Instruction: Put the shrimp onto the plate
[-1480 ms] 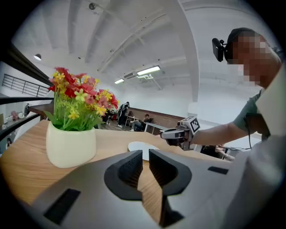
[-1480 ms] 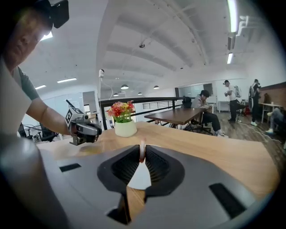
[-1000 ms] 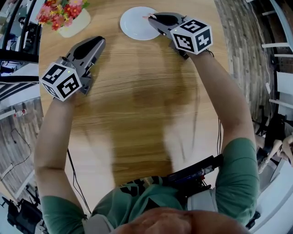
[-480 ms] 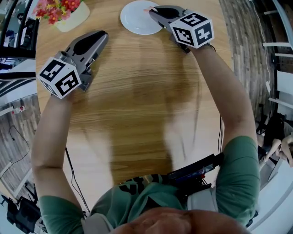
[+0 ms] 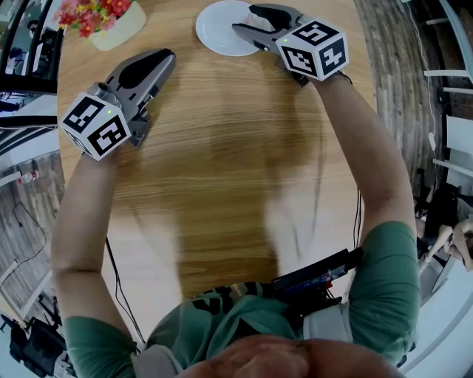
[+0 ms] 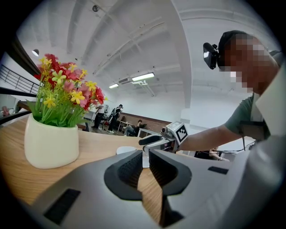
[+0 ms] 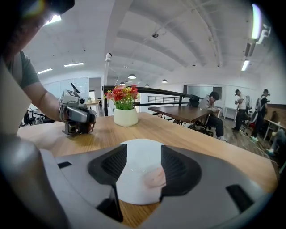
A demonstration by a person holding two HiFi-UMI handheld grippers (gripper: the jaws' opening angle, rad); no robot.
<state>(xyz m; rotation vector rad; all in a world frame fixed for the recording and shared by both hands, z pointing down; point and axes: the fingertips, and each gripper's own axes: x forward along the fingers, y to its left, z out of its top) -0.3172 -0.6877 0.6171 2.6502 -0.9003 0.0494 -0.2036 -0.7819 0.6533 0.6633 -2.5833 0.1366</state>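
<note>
A white plate [image 5: 216, 31] lies at the far edge of the round wooden table. My right gripper [image 5: 244, 19] hangs over its right part, and its jaws have just been opening. In the right gripper view the pink shrimp [image 7: 155, 177] rests on the plate [image 7: 136, 159] between the spread jaws of the right gripper [image 7: 143, 153], close to the right pad, which does not press on it. My left gripper [image 5: 164, 58] rests at the left of the table, shut and holding nothing. The left gripper [image 6: 145, 157] points toward the plate's near rim.
A cream pot of red and yellow flowers [image 5: 109, 26] stands at the far left, near my left gripper. The table edge curves close behind the plate. More tables and seated people show in the room beyond [image 7: 210, 112].
The right gripper's jaws have spread apart over the plate, and the pink bit at their tip is no longer pinched. The left gripper has stayed in place.
</note>
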